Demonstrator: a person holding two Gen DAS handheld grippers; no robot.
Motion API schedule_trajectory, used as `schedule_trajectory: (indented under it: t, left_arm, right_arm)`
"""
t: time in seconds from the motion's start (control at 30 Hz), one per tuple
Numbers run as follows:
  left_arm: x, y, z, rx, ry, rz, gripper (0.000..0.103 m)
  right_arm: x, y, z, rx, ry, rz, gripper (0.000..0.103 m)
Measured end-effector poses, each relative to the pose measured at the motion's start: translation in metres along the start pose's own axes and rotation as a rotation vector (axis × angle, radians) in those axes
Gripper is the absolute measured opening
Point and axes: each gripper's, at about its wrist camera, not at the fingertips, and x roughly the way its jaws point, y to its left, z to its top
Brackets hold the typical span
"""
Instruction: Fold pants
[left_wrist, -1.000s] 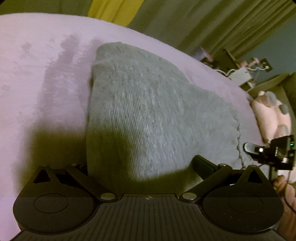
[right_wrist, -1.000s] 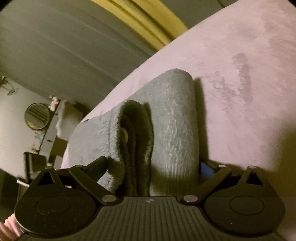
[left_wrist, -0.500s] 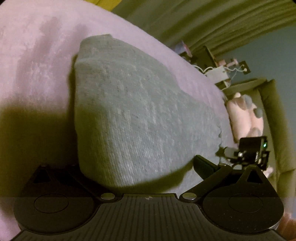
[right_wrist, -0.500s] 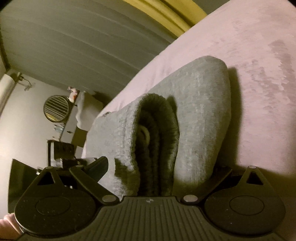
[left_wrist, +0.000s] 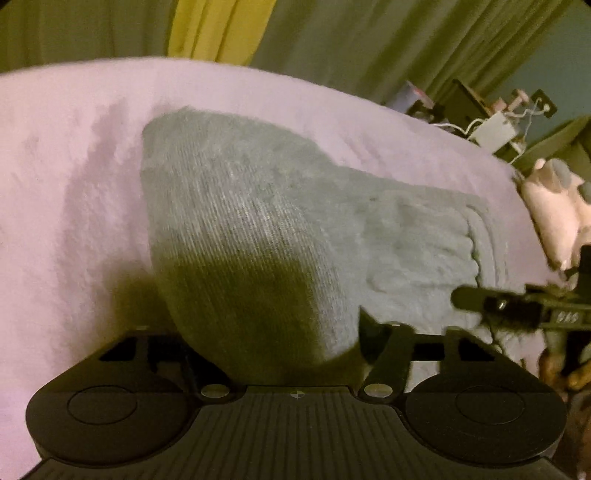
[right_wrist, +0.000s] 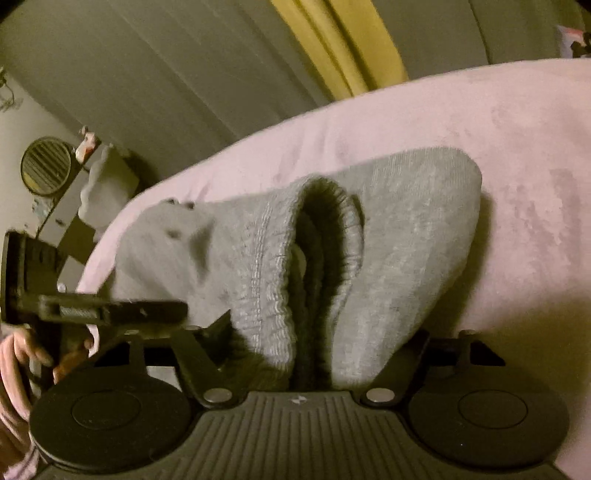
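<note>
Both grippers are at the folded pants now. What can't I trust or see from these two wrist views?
- Left gripper: fingertips buried under the pants; grip unconfirmed.
- Right gripper: fingertips hidden by the pants' waistband.
- Fold layers inside the bundle: too dark, right wrist view.
- Clutter beyond the pink blanket: blurred, left wrist view.

pants (left_wrist: 258, 229) | grey knit, folded thick | on pink blanket (waistband layers showing)

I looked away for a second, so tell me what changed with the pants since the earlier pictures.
Little changed. The two cameras swung, so the bed and curtains sit differently in view. The folded grey pants remain one bundle, clamped at one end by the left gripper and at the waistband end by the right gripper. Nothing was released.
</note>
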Motion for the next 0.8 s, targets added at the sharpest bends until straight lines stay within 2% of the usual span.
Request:
schedule_trajectory:
  t: [0.1,0.23,0.4,0.47,0.5,0.53,0.57,0.63,0.67,0.73,0.8]
  left_arm:
    - [-0.008,-0.015,0.005,0.043,-0.023,0.021,0.047]
    - [-0.018,-0.022,0.012,0.03,-0.054,0.007,0.043]
    - [-0.03,-0.037,0.036,0.027,-0.177,-0.01,0.043]
    - [-0.03,-0.042,0.05,0.028,-0.216,0.023,0.05]
    - [-0.028,-0.042,0.055,0.013,-0.22,0.055,0.068]
    - [-0.024,-0.041,0.063,-0.012,-0.218,0.119,0.082]
    - [-0.02,-0.039,0.068,-0.039,-0.205,0.206,0.085]
    - [-0.017,-0.035,0.067,-0.068,-0.192,0.329,0.087]
    - [-0.017,-0.032,0.062,-0.063,-0.185,0.373,0.087]
    - [-0.022,-0.027,0.045,-0.053,-0.194,0.417,0.089]
    - [-0.027,-0.027,0.024,-0.055,-0.216,0.401,0.093]
  right_arm:
    - [-0.008,0.02,0.007,-0.034,-0.043,0.015,0.06]
    - [-0.017,0.045,0.02,-0.088,-0.09,0.04,0.056]
    - [-0.025,0.057,0.046,-0.129,-0.153,0.016,0.055]
    - [-0.031,0.055,0.06,-0.13,-0.199,-0.014,0.058]
    - [-0.033,0.054,0.069,-0.138,-0.222,-0.053,0.063]
    - [-0.033,0.051,0.075,-0.127,-0.232,-0.097,0.081]
    - [-0.033,0.047,0.082,-0.104,-0.243,-0.178,0.093]
    - [-0.039,0.039,0.087,-0.044,-0.295,-0.342,0.095]
    - [-0.043,0.036,0.085,-0.031,-0.309,-0.376,0.096]
    - [-0.047,0.034,0.076,-0.026,-0.309,-0.356,0.096]
    - [-0.042,0.044,0.065,-0.043,-0.309,-0.302,0.096]
